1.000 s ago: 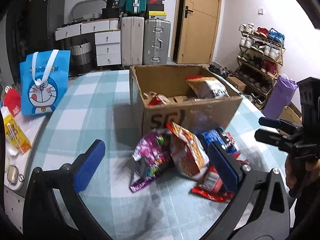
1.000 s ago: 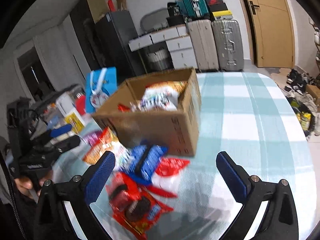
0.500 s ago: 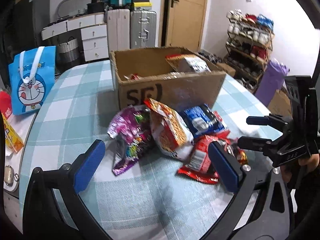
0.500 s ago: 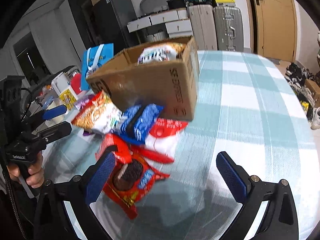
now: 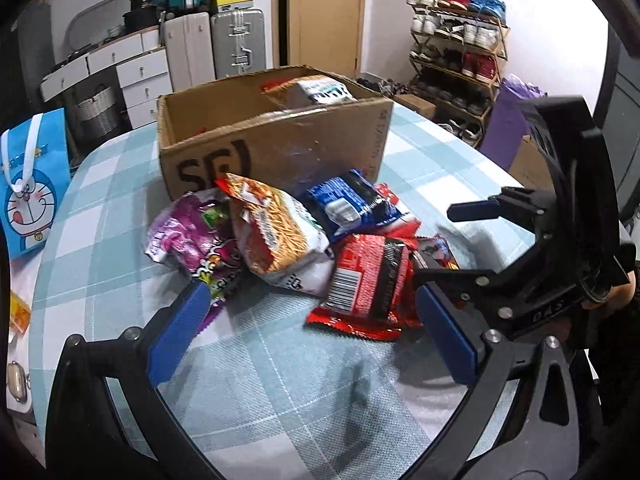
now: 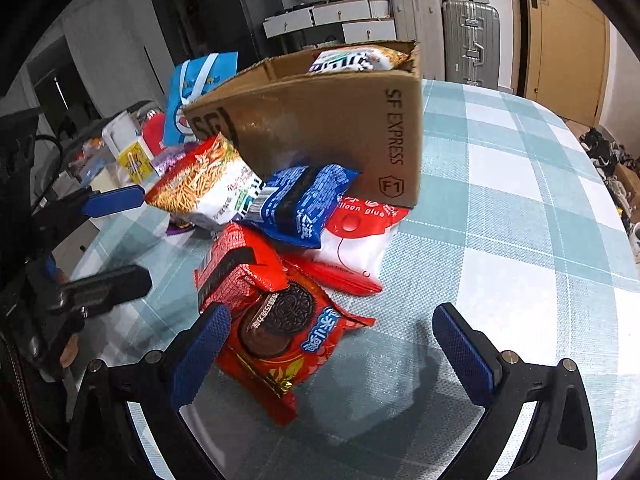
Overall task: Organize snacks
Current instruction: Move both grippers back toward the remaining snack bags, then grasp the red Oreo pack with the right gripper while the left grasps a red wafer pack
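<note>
A brown cardboard box (image 5: 276, 148) (image 6: 320, 120) stands on the checked table with a snack bag inside (image 5: 320, 90). A pile of snacks lies in front of it: a purple bag (image 5: 188, 240), an orange noodle-snack bag (image 5: 280, 236) (image 6: 204, 184), a blue packet (image 5: 348, 204) (image 6: 304, 200), a red packet (image 5: 368, 276) (image 6: 236, 268) and a red cookie packet (image 6: 288, 328). My left gripper (image 5: 312, 332) is open and empty just in front of the pile. My right gripper (image 6: 332, 352) is open, its fingers on either side of the cookie packet.
A blue cartoon bag (image 5: 28, 188) and small items stand at the table's left edge. Drawers and suitcases (image 5: 236, 48) line the back wall. A shoe rack (image 5: 460, 52) stands at the right. The checked tablecloth (image 6: 520, 200) extends to the right of the box.
Both grippers have moved in closer to the snack pile. The right gripper now straddles the cookie packet. Both stay open.
</note>
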Motion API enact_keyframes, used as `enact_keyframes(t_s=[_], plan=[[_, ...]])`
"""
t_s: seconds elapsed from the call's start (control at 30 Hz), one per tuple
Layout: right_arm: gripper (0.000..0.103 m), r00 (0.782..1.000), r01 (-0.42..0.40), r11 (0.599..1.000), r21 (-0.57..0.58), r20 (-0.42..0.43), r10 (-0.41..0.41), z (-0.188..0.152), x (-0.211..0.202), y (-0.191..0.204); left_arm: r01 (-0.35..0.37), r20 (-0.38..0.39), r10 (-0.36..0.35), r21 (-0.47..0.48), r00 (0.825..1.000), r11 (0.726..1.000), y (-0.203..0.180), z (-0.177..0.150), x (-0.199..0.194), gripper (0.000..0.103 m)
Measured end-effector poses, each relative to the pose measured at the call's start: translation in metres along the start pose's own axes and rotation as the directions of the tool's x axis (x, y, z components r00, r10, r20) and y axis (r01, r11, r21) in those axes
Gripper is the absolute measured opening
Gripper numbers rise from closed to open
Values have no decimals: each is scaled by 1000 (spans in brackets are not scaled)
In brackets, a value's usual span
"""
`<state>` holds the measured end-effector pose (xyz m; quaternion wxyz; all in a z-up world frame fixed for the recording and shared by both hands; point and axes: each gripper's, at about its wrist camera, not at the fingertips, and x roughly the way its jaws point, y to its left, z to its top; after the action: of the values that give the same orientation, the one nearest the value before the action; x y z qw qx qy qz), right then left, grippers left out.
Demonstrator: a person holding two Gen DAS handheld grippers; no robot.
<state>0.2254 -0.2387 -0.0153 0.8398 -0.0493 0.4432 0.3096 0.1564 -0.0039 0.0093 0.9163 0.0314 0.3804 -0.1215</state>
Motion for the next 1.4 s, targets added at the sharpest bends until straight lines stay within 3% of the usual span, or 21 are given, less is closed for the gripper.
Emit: enact_keyframes(t_s=[0.33, 0.77, 0.97, 1.07, 1.13, 1.4], plan=[[103, 999, 27, 999, -24, -44, -28, 0, 8, 5, 21, -38, -21, 0, 999, 1000, -7, -3, 19, 102], [103, 993, 87, 994, -70, -69, -92, -3, -9, -24, 9, -91, -14, -52, 996, 999, -15, -5, 55, 102], [103, 996, 58, 995, -82, -62, -63, -5, -8, -19, 2, -82, -6, -40, 997, 999, -22, -5, 61, 102], [98, 995, 61, 995, -84, -76, -67, -6, -2, -18, 2, -77, -4, -23, 997, 1000, -26, -4, 63, 102], [86, 995, 50, 996, -78, -86, -56, -7, 1, -19, 4, -77, -5, -18, 997, 1000, -27, -4, 65, 103], [71, 997, 24, 996, -86, -72, -30, -8, 0, -20, 20, -52, -20, -4, 998, 1000, -30, -2, 64, 99]])
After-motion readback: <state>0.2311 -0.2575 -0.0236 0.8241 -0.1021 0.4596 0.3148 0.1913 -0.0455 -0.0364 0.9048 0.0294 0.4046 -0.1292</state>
